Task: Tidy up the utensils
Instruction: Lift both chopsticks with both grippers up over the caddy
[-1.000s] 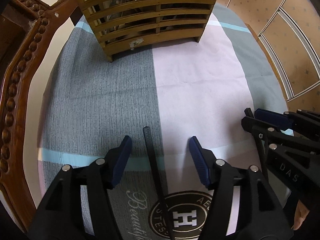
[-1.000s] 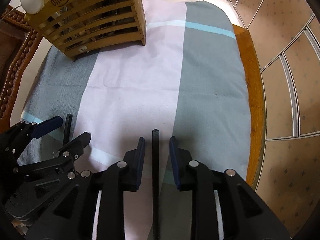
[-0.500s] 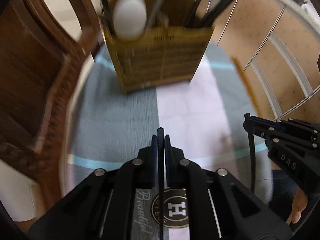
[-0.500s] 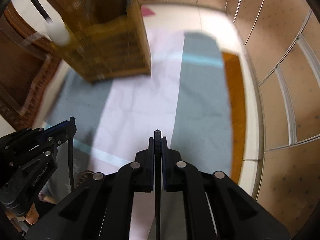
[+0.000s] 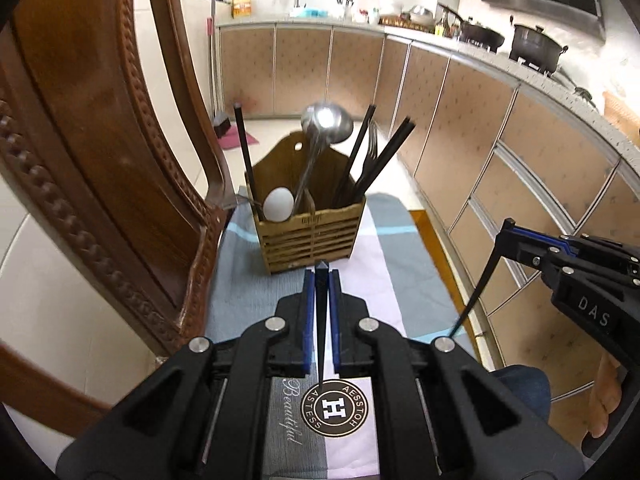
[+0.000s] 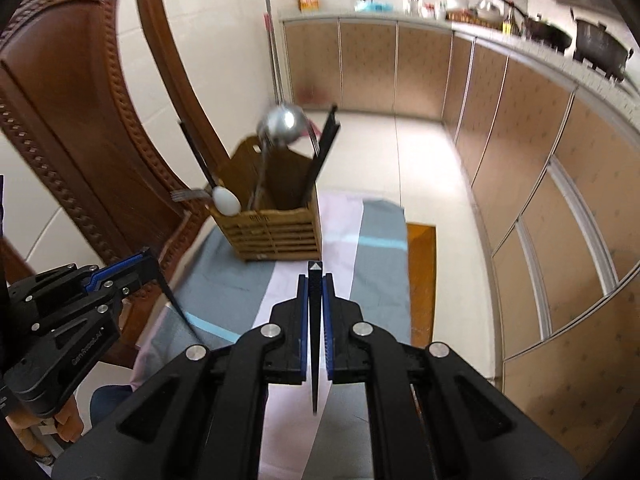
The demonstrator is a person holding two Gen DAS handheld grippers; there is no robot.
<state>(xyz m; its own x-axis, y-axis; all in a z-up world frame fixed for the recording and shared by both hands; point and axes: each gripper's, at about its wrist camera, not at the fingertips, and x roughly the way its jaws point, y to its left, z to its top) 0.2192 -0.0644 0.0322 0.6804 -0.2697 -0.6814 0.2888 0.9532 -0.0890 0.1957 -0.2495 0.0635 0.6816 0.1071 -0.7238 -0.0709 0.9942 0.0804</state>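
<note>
My left gripper is shut on a black chopstick, lifted above the cloth. My right gripper is shut on a second black chopstick, also raised. Each gripper shows in the other's view, the right gripper at the right and the left gripper at the left. Ahead stands a slatted wooden utensil holder, also in the right wrist view. It holds a steel ladle, black chopsticks, forks and a white spoon.
A grey, pink and blue cloth covers the small table. A carved wooden chair stands close on the left. Kitchen cabinets and a counter with pots run along the right. Tiled floor lies beyond the table's far edge.
Both grippers closed on chopsticks lying on the cloth, then lifted them and tilted up. The holder's top and the kitchen have come into view.
</note>
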